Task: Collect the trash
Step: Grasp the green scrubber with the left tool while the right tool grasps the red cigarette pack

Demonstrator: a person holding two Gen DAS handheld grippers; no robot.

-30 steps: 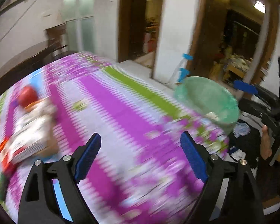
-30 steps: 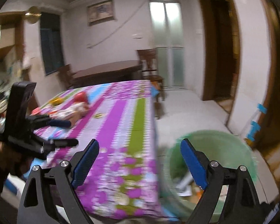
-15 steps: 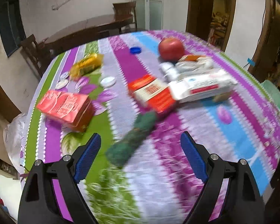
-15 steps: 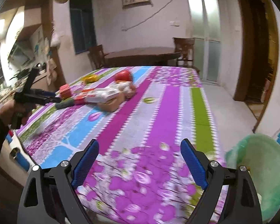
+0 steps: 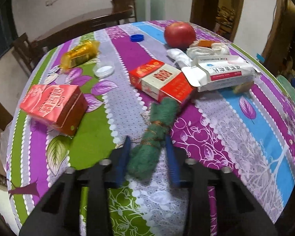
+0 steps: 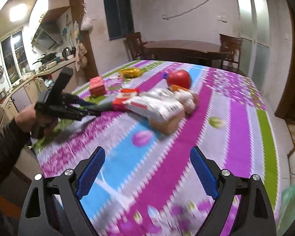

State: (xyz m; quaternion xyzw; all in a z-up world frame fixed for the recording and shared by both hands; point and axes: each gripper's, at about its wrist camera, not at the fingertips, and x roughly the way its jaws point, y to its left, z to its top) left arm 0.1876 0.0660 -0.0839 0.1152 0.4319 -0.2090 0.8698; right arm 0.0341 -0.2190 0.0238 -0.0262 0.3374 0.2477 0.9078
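My left gripper has its two blue fingers narrowed on either side of the green scrubby bundle, flanking its near end where the thin cord is wound round it; I judge they are close on it but cannot tell whether they are fully clamped, since slight gaps seem to show along the pads. I came at it lengthwise so the fingers cross the narrow waist, where a soft roll should squash and hold. The bundle lies on the flowered tablecloth, its far end touching the red and white carton. Beyond that sit the white tissue pack, some crumpled white paper and the apple (food, I judge, not rubbish). To the left lie the red box, a white lid, a yellow wrapper and a blue cap. My right gripper hangs spread wide and empty above the near table edge, kept free, with the green bin just past the corner at its right.
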